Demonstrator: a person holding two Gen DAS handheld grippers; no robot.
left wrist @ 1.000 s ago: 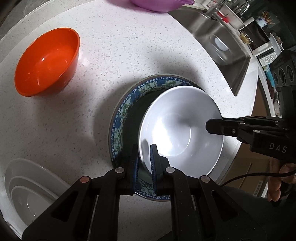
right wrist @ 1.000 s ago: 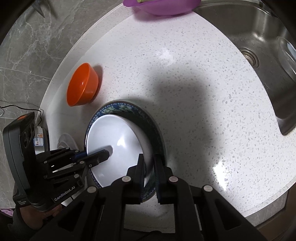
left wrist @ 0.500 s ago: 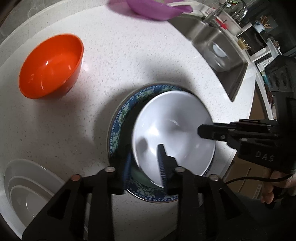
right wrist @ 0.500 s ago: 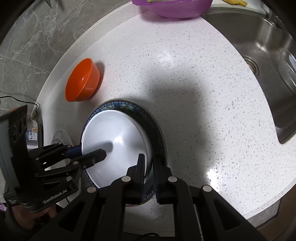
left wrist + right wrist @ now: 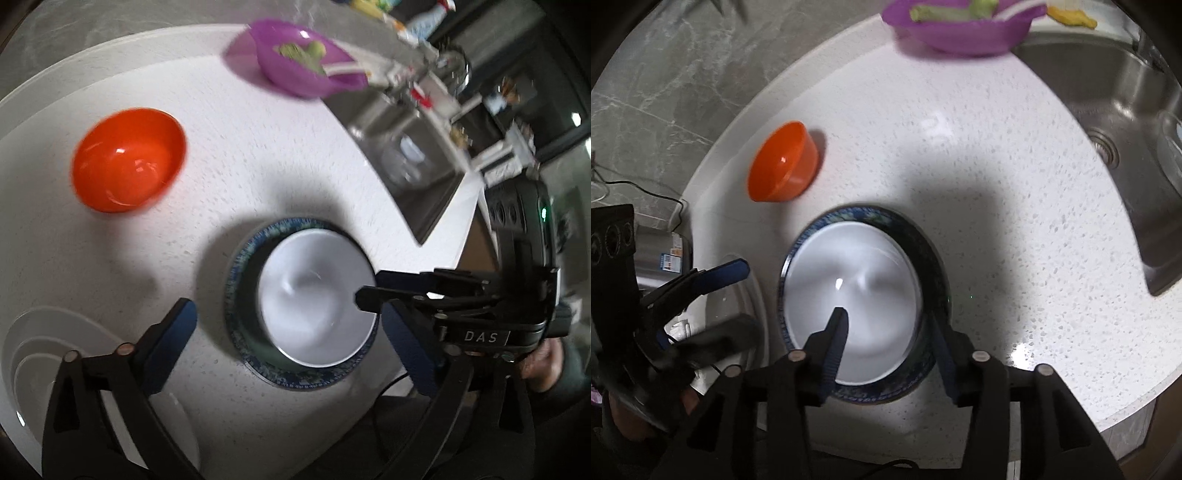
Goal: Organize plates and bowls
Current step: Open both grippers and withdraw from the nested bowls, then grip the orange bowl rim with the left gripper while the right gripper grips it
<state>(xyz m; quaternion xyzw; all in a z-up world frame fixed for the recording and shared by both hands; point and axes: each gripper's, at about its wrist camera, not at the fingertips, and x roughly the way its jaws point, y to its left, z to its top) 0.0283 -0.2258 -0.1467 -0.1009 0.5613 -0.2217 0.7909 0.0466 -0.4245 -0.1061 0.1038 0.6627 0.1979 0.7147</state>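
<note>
Letting go looks like the step in hand: from the left, the left gripper [image 5: 295, 328] has just spread wide and empty, the white bowl [image 5: 317, 299] sitting in the blue plate [image 5: 236, 284] on the counter [image 5: 258, 155]. White dishes [image 5: 40, 354] show only here. From the right, the right gripper [image 5: 886, 339] is just opening, fingers [image 5: 836, 332] straddling the rim untouched. Next, probably the orange bowl [image 5: 783, 162]; it needs a rim pinch.

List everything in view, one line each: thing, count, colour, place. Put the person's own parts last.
white bowl: 1, white, sitting in the patterned plate
patterned plate: 1, blue-green rim, on the counter under the bowl
orange bowl: 1, orange, on the counter, apart
purple bowl: 1, purple, green pieces inside, near the sink
white dishes: a nested stack, count unclear, counter edge
counter: 1, white speckled
sink: 1, steel
left gripper: 1, black, jaws just opened wide, holding nothing
right gripper: 1, black, jaws just opened, straddling the bowl's rim
hand: 1, holding the right gripper
</note>
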